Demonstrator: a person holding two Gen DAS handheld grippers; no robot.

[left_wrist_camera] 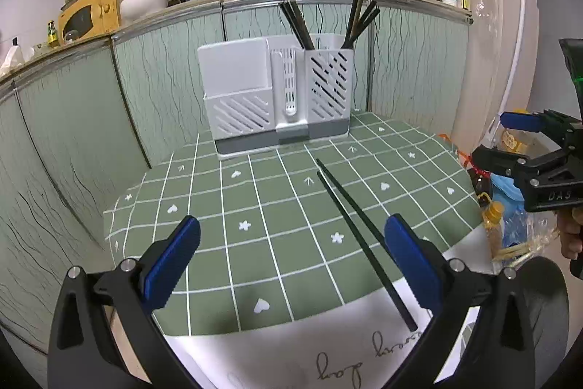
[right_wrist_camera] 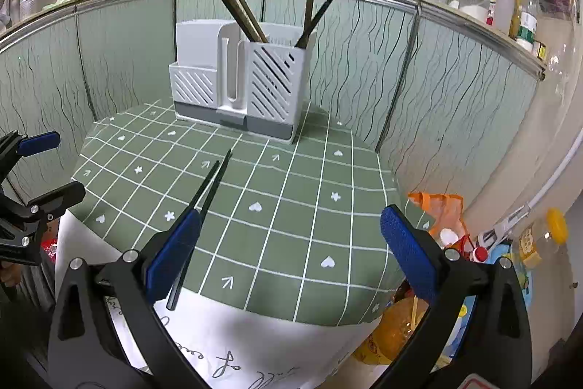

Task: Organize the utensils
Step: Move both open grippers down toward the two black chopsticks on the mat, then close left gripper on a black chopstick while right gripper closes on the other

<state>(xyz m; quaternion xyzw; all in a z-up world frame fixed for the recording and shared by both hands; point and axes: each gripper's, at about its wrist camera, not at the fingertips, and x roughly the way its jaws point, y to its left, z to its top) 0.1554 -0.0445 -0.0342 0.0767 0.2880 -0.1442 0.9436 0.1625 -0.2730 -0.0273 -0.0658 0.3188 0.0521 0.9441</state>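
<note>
A white utensil holder (left_wrist_camera: 277,97) stands at the far edge of a green grid-patterned tablecloth (left_wrist_camera: 284,214), at about 12 o'clock in the left wrist view, backed by pale green wavy-lined cabinet panels (left_wrist_camera: 73,104). Dark chopsticks (left_wrist_camera: 360,20) lean in its right-hand compartment, some toward the left wall and some toward the right. A pair of black chopsticks (left_wrist_camera: 360,236) lies loose on the cloth, running from the middle toward 5 o'clock, its near ends reaching a white sheet (left_wrist_camera: 291,349) (handwriting on it). The left gripper (left_wrist_camera: 291,261) hangs above the cloth with its blue pads spread wide and empty. The right gripper (right_wrist_camera: 289,256) is likewise wide apart, holding nothing, the loose pair passing just under its left pad
</note>
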